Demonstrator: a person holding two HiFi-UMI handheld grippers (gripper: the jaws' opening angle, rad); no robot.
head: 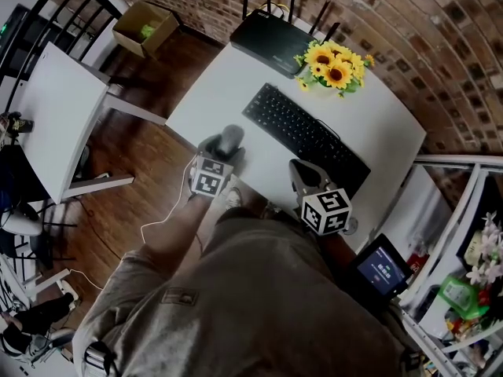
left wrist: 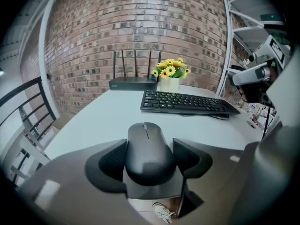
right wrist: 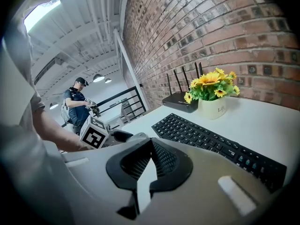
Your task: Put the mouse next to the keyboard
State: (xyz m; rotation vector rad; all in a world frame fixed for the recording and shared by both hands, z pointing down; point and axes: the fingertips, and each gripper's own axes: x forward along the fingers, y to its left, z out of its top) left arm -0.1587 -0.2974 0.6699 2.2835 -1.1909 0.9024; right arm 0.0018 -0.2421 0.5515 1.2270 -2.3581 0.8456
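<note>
A dark grey mouse (left wrist: pixel 147 149) lies at the near left edge of the white table (head: pixel 212 93), to the left of the black keyboard (head: pixel 306 136) and apart from it. My left gripper (left wrist: pixel 150 146) is around the mouse, one pad close on either side, and I see no firm press. In the head view the mouse (head: pixel 230 137) sticks out just ahead of that gripper's marker cube. My right gripper (right wrist: pixel 151 142) is shut and holds nothing. It hovers over the table's front edge by the near end of the keyboard (right wrist: pixel 211 137).
A black router (head: pixel 267 34) and a pot of sunflowers (head: pixel 334 65) stand behind the keyboard, against the brick wall. A second white table (head: pixel 55 108) stands to the left and a shelf unit (head: pixel 464 273) to the right. A person (right wrist: pixel 77 107) stands in the background.
</note>
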